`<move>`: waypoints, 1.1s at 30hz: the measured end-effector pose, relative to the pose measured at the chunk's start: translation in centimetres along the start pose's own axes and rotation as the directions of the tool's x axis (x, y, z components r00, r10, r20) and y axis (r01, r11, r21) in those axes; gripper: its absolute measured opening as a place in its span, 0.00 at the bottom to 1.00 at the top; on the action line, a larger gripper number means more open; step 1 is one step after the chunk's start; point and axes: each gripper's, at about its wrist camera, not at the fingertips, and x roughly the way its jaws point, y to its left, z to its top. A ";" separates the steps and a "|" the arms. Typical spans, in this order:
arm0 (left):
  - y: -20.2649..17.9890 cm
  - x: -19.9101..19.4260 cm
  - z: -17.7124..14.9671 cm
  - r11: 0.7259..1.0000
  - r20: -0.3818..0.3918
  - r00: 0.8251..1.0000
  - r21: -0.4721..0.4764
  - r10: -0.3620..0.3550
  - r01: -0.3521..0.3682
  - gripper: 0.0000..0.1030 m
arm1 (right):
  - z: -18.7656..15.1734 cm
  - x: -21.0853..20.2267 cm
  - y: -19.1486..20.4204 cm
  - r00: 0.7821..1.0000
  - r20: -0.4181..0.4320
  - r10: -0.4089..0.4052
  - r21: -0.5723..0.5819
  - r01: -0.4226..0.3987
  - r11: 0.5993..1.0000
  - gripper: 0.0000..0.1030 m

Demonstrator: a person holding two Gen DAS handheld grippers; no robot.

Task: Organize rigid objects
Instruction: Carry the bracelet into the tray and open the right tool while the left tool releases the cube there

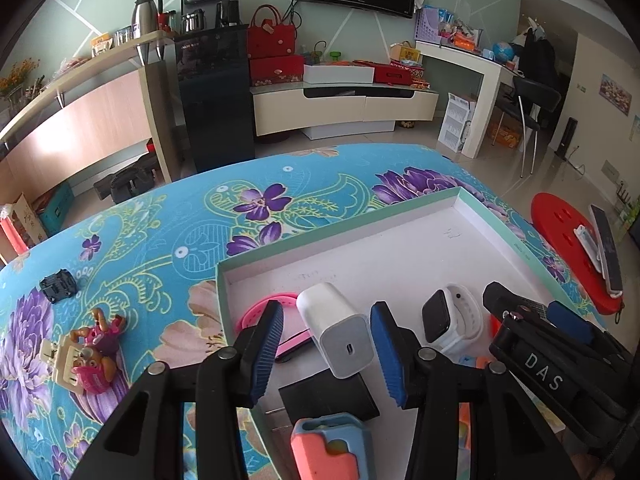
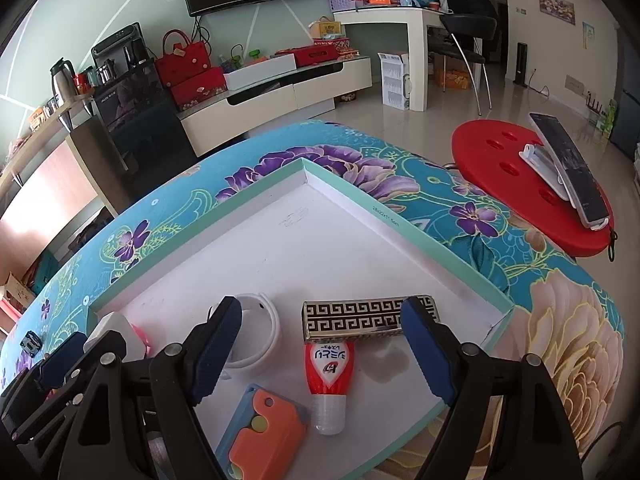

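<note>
My left gripper (image 1: 327,320) hovers over the near left part of a white tray with a mint rim (image 1: 340,224). A white charger block (image 1: 340,334) lies between its blue pads (image 1: 262,354), with a gap on the left side, so the jaws are open. In the tray beside it lie a pink band (image 1: 254,314), a white watch (image 1: 448,320), a black block (image 1: 328,398) and an orange and blue case (image 1: 328,448). My right gripper (image 2: 322,320) stands wide open over the tray's near right part, above a red bottle (image 2: 329,372) and a patterned box (image 2: 360,316).
On the flowered cloth left of the tray sit a small black part (image 1: 59,285), pink toy figures (image 1: 98,350) and a beige piece (image 1: 60,364). A red stool (image 2: 532,184) with a phone (image 2: 568,168) stands to the right of the table. The tray's far half (image 2: 304,240) is bare.
</note>
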 end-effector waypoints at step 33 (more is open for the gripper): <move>14.0 -3.6 -4.5 0.916 -0.117 0.956 -0.274 0.270 -0.293 1.00 | -0.8 -1.2 5.4 0.997 -0.041 0.061 -0.153 -0.067 0.986 0.95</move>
